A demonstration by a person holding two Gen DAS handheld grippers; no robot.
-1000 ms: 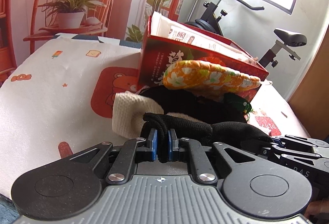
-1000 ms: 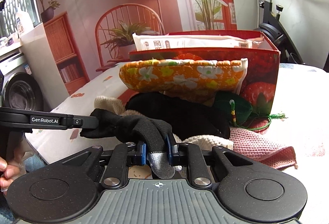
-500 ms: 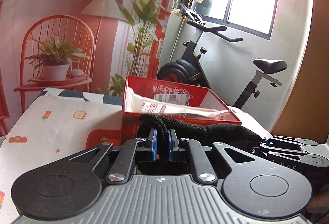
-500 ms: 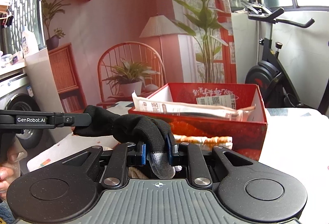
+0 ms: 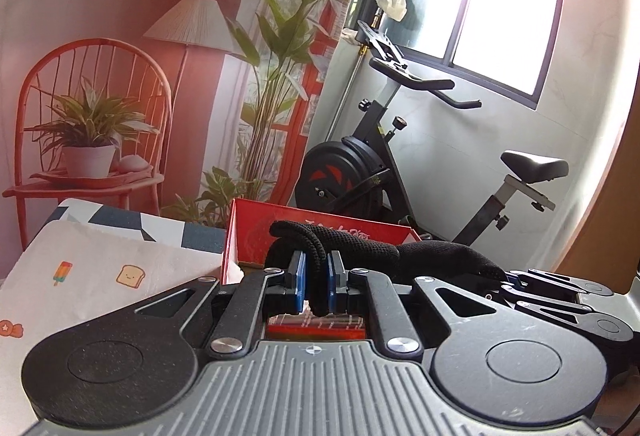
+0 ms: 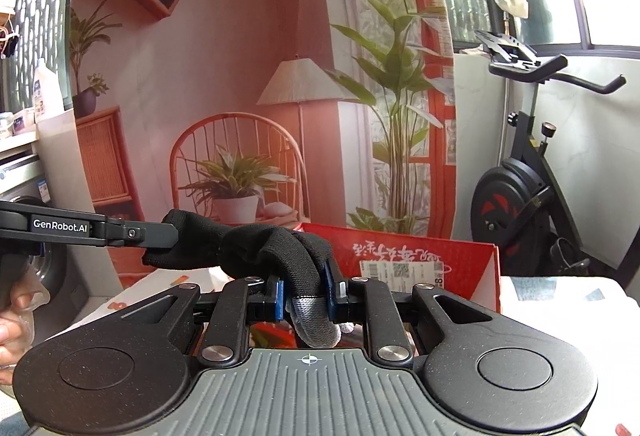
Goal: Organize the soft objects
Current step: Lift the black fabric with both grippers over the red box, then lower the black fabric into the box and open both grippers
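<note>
A black knitted glove (image 5: 360, 248) is stretched between my two grippers, high above the table. My left gripper (image 5: 316, 282) is shut on its cuff end. My right gripper (image 6: 306, 292) is shut on its other end, where a grey fingertip (image 6: 316, 324) hangs below the pads. In the right wrist view the glove (image 6: 256, 248) runs left to the left gripper's arm (image 6: 92, 228). The red cardboard box (image 5: 256, 236) stands just beyond and below; it also shows in the right wrist view (image 6: 460, 264).
A white printed cloth (image 5: 100, 268) covers the table at the left. An exercise bike (image 5: 384, 156) stands behind the box by the window. A red chair with a potted plant (image 5: 88, 148) is on the backdrop. The other soft objects are out of view below.
Both grippers have risen together with the black glove. The pile of soft objects and the orange flowered piece have dropped out of view, and the box now sits low in both views.
</note>
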